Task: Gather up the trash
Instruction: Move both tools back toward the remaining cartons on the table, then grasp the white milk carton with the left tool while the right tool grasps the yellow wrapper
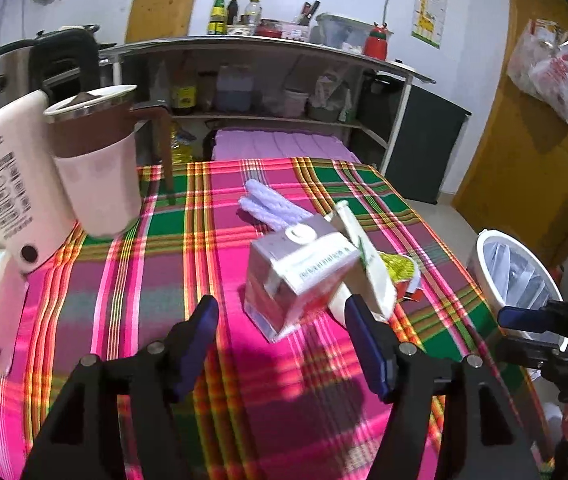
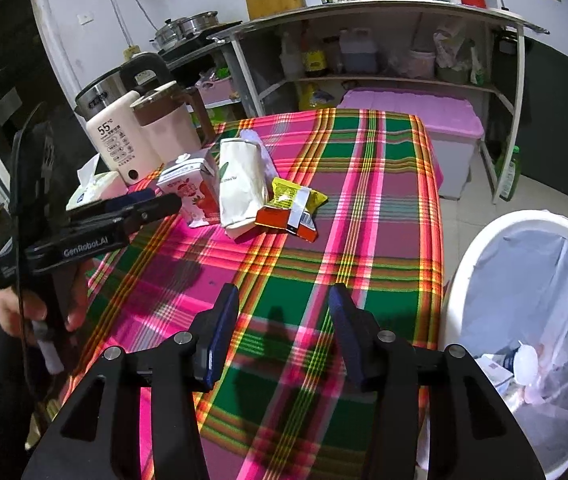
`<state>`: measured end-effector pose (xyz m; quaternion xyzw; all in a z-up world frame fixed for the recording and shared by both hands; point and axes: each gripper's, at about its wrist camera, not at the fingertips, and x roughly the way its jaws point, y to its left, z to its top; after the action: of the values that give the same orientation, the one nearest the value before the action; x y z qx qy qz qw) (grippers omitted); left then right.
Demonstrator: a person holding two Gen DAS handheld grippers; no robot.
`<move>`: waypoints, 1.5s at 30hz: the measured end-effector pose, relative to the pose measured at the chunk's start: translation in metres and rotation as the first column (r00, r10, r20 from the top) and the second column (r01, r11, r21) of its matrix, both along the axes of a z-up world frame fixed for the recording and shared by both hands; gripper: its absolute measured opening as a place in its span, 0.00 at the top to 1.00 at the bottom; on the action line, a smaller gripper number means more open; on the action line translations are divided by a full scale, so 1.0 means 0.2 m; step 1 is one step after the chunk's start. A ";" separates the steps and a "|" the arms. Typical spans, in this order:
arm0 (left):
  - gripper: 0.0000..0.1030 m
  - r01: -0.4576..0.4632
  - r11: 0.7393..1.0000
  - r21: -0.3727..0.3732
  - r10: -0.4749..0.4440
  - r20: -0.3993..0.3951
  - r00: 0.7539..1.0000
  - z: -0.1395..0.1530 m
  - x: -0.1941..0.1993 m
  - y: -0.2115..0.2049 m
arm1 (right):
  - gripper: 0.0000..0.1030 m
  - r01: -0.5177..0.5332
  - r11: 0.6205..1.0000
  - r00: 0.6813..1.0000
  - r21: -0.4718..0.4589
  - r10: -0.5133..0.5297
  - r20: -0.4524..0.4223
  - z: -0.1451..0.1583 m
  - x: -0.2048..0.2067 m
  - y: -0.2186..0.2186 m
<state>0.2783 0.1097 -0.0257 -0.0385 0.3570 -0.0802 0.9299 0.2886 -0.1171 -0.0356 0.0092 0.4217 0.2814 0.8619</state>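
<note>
Milk carton (image 1: 295, 276) just ahead of open left tongs (image 1: 280, 344), untouched.

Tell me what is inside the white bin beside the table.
The white plastic-lined bin already holds a crumpled carton and a pale round lid. Liner folds hide anything deeper.
</note>
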 end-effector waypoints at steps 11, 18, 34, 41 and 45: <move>0.33 0.164 0.986 0.016 -0.165 0.008 0.986 -0.04 0.12 -0.01 | 0.53 0.015 1.000 1.000 -0.015 -0.016 -0.016 -0.05 0.09 0.05; 0.63 0.166 0.986 0.015 -0.166 0.013 0.986 -0.03 0.10 -0.05 | 0.53 0.030 0.999 0.999 -0.011 -0.030 -0.018 -0.06 0.14 0.08; 0.64 0.038 0.999 -0.035 -0.037 0.016 0.999 0.03 -0.12 -0.03 | 0.53 0.115 0.989 0.992 0.098 -0.110 -0.054 -0.03 0.36 0.14; 0.64 0.002 0.998 -0.064 -0.002 0.011 1.000 0.03 -0.16 0.02 | 0.53 0.110 0.993 0.992 0.041 -0.107 -0.073 -0.10 0.43 0.24; 0.64 0.000 0.998 -0.064 0.000 0.008 1.000 0.02 -0.16 0.01 | 0.55 0.125 0.991 0.987 0.038 -0.120 -0.105 -0.13 0.45 0.22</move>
<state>0.2457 0.1127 -0.0209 -0.0677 0.3503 -0.0917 0.9297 0.3779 -0.0725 -0.0616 0.0686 0.4578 0.2363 0.8543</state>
